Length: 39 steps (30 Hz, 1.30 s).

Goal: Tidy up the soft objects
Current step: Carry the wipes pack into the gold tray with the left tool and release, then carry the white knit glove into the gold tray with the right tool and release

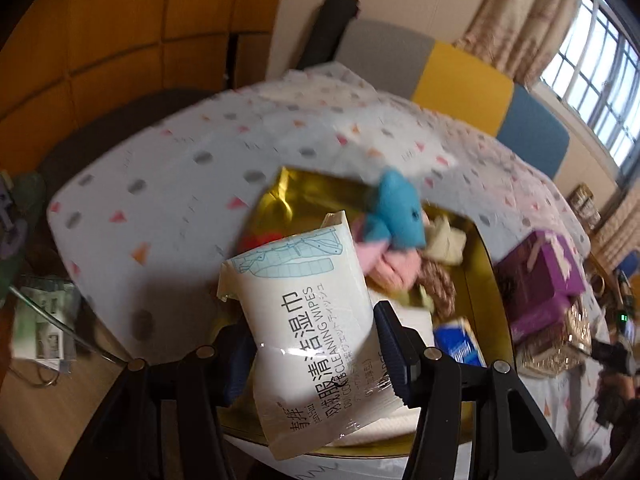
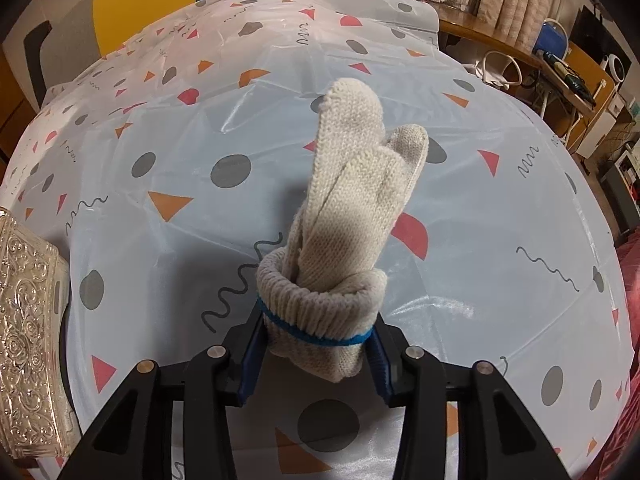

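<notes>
My left tongs [image 1: 316, 344] clamped a white plastic wipes pack [image 1: 308, 344]; my right tongs [image 2: 316, 360] squeezed a rolled cream knitted glove [image 2: 348, 216] pointing twelve o'clock.

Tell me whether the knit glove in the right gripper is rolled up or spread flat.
Rolled up: the knit glove is bundled, its fingers tucked into its turned-back cuff, pinched at the cuff end by the right gripper.

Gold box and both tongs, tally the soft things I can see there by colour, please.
Blue: 1, a plush toy
Pink: 1, a knit piece
Cream: 2, a cloth in the gold box and a rolled glove in the right tongs
White: 1, a wipes pack in the left tongs
Total: 5
</notes>
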Each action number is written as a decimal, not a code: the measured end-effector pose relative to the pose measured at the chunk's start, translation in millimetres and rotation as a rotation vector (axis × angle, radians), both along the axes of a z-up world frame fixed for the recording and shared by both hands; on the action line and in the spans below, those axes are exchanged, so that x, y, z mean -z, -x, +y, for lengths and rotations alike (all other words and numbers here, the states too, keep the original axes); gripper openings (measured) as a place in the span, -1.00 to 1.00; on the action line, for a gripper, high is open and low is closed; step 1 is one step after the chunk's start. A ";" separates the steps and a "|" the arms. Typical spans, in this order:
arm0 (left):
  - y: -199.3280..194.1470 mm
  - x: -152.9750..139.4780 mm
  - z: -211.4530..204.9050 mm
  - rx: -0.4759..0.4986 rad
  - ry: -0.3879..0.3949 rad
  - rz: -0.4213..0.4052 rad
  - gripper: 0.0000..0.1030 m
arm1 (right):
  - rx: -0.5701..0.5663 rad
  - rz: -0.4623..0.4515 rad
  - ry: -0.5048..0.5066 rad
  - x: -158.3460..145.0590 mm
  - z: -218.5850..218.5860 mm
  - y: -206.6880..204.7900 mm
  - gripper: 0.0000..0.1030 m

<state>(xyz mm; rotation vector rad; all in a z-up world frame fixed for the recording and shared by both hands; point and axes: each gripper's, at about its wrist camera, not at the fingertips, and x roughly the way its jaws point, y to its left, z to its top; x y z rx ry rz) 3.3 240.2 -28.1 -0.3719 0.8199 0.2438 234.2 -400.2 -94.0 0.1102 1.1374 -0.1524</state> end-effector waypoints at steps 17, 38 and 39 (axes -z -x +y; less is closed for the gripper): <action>-23.3 1.7 -36.5 -0.011 -0.145 0.035 0.50 | 0.000 -0.005 0.028 0.8 4.6 0.5 -0.14; -4.2 -38.3 -79.2 0.101 -0.226 -0.068 0.61 | -0.012 -0.019 0.011 -4.6 4.7 0.9 -0.18; -4.2 -38.7 -81.3 0.109 -0.231 -0.069 0.61 | -0.015 -0.021 0.010 -5.3 5.1 1.0 -0.18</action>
